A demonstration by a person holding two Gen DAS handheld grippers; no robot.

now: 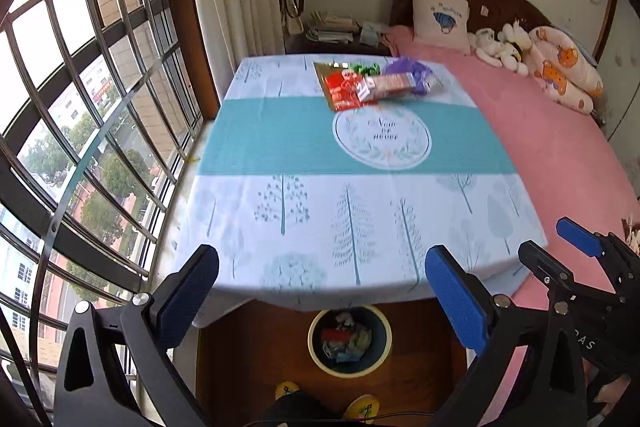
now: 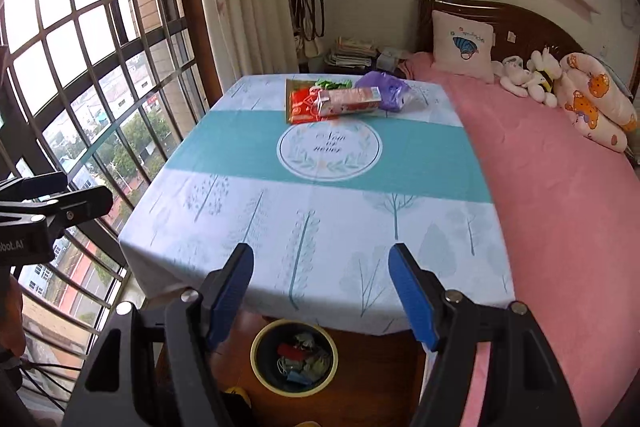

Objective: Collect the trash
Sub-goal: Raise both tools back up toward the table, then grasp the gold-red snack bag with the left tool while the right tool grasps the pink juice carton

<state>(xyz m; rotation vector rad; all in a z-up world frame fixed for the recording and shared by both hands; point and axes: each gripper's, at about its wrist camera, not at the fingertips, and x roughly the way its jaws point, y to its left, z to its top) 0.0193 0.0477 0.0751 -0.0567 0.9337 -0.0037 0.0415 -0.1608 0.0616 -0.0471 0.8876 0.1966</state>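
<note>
A pile of trash lies at the far end of the table: a red packet (image 1: 343, 90) (image 2: 304, 105), a pink carton (image 1: 387, 87) (image 2: 349, 99) lying across it, a green wrapper (image 1: 365, 68) (image 2: 333, 83) and a purple bag (image 1: 412, 74) (image 2: 386, 89). A round bin (image 1: 349, 339) (image 2: 294, 358) with several scraps inside stands on the floor under the near table edge. My left gripper (image 1: 322, 293) is open and empty above the near edge. My right gripper (image 2: 322, 297) is open and empty too, and shows at the right (image 1: 560, 245) of the left wrist view.
The table (image 1: 304, 147) (image 2: 248, 155) wears a blue and white cloth with tree prints. A barred window (image 1: 80, 107) runs along the left. A pink bed (image 1: 560, 163) (image 2: 560, 195) with a pillow and soft toys lies to the right. A person's yellow slippers (image 1: 286, 390) show below.
</note>
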